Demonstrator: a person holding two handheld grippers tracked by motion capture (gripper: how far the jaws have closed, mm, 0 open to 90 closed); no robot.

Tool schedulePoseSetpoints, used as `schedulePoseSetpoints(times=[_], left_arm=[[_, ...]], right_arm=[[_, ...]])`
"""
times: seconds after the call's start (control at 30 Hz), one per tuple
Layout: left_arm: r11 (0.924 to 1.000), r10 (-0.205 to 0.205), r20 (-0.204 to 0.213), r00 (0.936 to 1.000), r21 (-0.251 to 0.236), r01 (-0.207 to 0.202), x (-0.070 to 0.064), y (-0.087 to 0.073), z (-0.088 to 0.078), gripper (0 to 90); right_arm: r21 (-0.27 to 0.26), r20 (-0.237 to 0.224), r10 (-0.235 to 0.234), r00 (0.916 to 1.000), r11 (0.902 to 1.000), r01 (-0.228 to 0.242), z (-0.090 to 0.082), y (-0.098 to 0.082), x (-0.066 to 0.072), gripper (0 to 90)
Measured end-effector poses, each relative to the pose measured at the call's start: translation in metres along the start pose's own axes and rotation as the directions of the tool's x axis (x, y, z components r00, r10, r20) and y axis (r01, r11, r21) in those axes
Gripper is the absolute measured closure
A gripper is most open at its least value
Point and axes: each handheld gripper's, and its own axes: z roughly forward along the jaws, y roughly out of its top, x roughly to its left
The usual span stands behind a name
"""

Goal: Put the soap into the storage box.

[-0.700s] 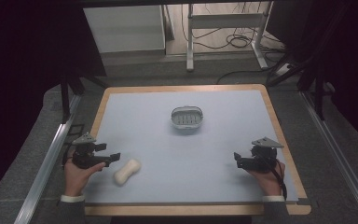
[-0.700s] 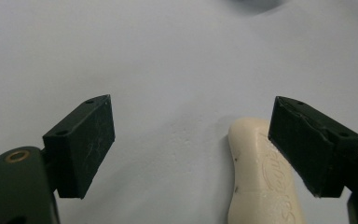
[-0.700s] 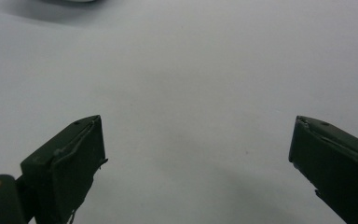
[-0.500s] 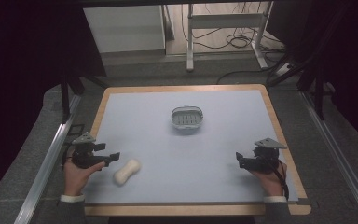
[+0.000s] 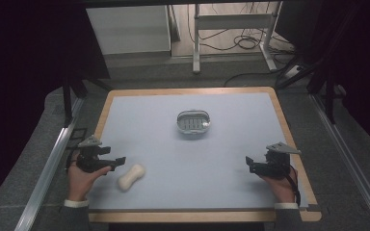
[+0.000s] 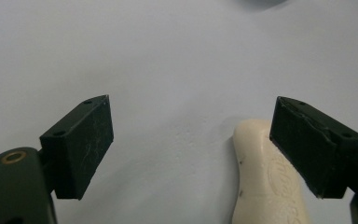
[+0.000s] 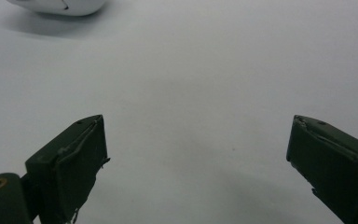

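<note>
Soap (image 5: 131, 176), a cream-coloured bar pinched in at its waist, lay on the pale blue table top (image 5: 231, 154) near the front left corner, just beside the left gripper (image 5: 120, 160). That gripper sat low over the surface in the person's left hand (image 5: 83, 179), pointing toward the middle of the table. In the left gripper view its jaws stood spread wide, and the bar (image 6: 265, 177) lay against the inner face of the right-hand jaw, partly behind it; whether they touched I could not tell. A faint stamped mark showed on the bar's upper face.

Well apart, near the front right edge, the right gripper (image 5: 249, 163) was held in the right hand (image 5: 282, 185), also pointing inward. In the right gripper view its jaws were likewise wide apart with bare table top between them, and a white rounded rim (image 7: 58, 5) showed at the upper left corner.

Near the table's centre stood a small oval soap dish (image 5: 193, 124), white with a grey slotted insert, away from both grippers and from the bar. A wooden border (image 5: 289, 130) framed the blue surface.
</note>
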Motion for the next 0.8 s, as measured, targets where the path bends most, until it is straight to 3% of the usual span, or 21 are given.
schedulePoseSetpoints(times=[0.27,0.5,0.6,0.8], left_arm=[[0.9999,-0.009,-0.032,0.9994,0.012,0.010,0.000,0.000,0.000,13.6],[0.9991,-0.001,-0.050,0.9987,0.041,0.003,0.000,-0.001,0.007,13.6],[0.9987,-0.015,-0.076,0.9970,0.048,0.018,0.002,-0.003,0.006,13.5],[0.9977,0.002,-0.085,0.9964,0.067,0.003,-0.006,-0.001,0.002,13.6]], right_arm=[[0.019,-0.009,-0.018,0.9998,0.9997,0.018,0.005,-0.001,-0.005,5.0],[0.010,-0.006,0.009,0.9999,0.9999,-0.009,0.000,-0.005,-0.016,5.2],[-0.003,-0.013,0.013,0.9998,0.9999,-0.013,-0.001,-0.004,-0.018,5.3],[0.003,-0.002,0.022,0.9997,0.9997,-0.022,-0.004,-0.010,-0.023,5.6]])
